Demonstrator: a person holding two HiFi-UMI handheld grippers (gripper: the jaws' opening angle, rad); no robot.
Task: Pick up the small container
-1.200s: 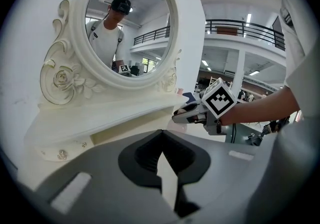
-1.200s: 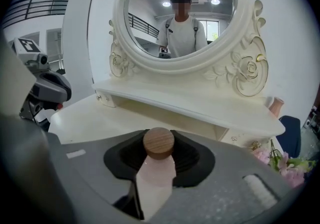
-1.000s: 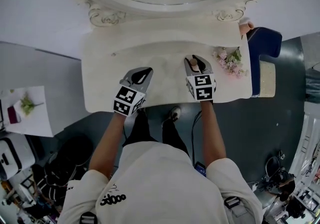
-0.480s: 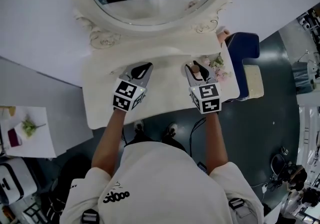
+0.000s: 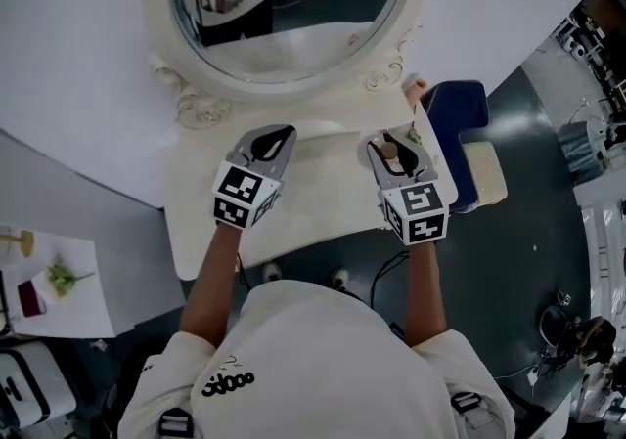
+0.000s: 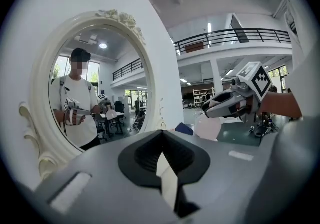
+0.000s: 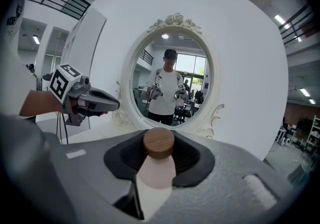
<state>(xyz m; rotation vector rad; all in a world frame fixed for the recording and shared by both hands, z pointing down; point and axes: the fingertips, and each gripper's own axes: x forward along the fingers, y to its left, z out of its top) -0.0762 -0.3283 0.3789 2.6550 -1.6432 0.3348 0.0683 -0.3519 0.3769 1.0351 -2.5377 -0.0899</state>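
The small container (image 7: 157,168) is a pale pink bottle with a round wooden cap. It sits between the jaws of my right gripper (image 7: 159,148), which is shut on it. In the head view that gripper (image 5: 391,147) hangs over the right end of the white dressing table (image 5: 313,207), with the container (image 5: 389,149) showing between its jaws. My left gripper (image 5: 267,146) hovers over the table's left middle, shut with nothing in it. The left gripper view shows its jaws (image 6: 161,135) closed together, and the right gripper (image 6: 230,103) with the pink container (image 6: 209,127).
An oval mirror (image 5: 284,7) in an ornate white frame stands at the back of the table, against a white wall. A blue chair (image 5: 460,129) stands off the table's right end. A small sprig of flowers (image 5: 413,134) peeks out beside the right gripper.
The head view has swung so more of the mirror shows. My right gripper, still holding the container, has moved right to the table's end by the flowers. The left gripper kept its place.
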